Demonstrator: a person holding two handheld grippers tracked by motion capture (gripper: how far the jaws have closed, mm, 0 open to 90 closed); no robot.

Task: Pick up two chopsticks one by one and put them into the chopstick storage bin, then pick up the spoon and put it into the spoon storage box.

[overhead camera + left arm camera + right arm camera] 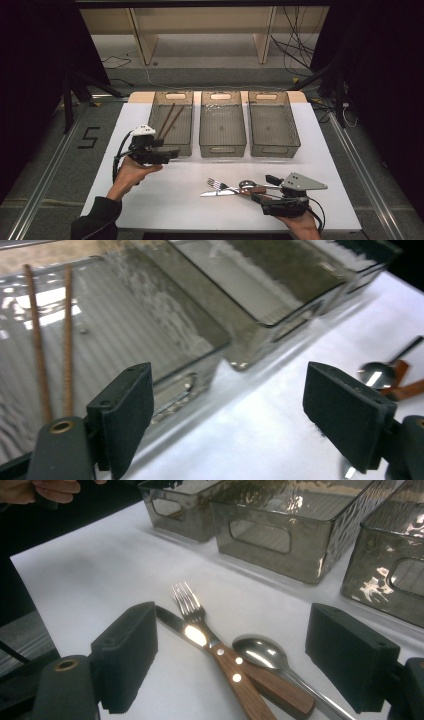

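Right gripper (240,665) fingers spread wide, poised over fork (192,607), knife (220,662), spoon (262,652); left gripper (240,415) fingers released, nothing held.

The fork (189,602), knife (186,628) and spoon (260,652) are shiny metal, with smooth brown wood handles on two. The bins (280,525) are see-through, bumpy, glossy plastic. The chopsticks (37,340) look like rough brown wood. The table (100,575) is matt white.

High view overhead facing forward, tool views close, sharing bins (222,125)
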